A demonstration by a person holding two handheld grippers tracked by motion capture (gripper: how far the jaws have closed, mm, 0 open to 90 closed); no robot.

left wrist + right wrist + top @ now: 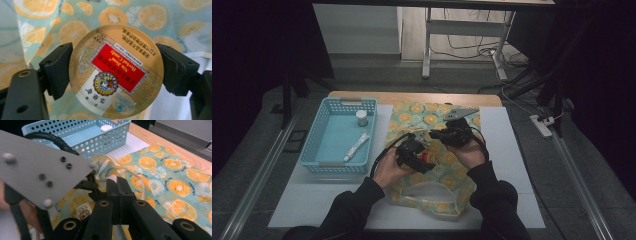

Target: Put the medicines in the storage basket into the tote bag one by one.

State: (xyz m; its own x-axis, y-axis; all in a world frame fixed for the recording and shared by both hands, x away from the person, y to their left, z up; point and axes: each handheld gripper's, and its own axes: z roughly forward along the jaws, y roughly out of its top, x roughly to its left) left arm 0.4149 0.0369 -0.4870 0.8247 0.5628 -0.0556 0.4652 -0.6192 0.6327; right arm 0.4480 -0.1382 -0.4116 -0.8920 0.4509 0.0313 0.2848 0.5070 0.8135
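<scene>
High view: the person works over a fruit-print fabric bag (432, 150) spread on the white table cover (512, 165), beside a blue basket (332, 150) that holds a white tube (356, 146) and a small jar (361, 118). The left gripper (426, 159) hangs low over the middle of the bag with a round candy tin (427, 157) at its tip. The right gripper (452, 136) sits just beyond, also over the bag. The placing suggests one hand keeps the bag in order while the other carries the tin at it.

Left gripper view: the jaws are clamped on the tin (116, 71), one pad at each side of its rim, so the grip runs across the full width. The lid faces the camera and its printed label reads upside down. Being a flat disc, the tin has no long axis; its flat face looks back along the gripper, with the bag cloth (75, 27) behind it.

Right gripper view: the jaws are pressed together on a white strap (117, 168) of the bag (175, 170), apparently to hold the opening up. The left gripper's grey plate (42, 167) crosses the foreground, with the basket (82, 135) behind it.
</scene>
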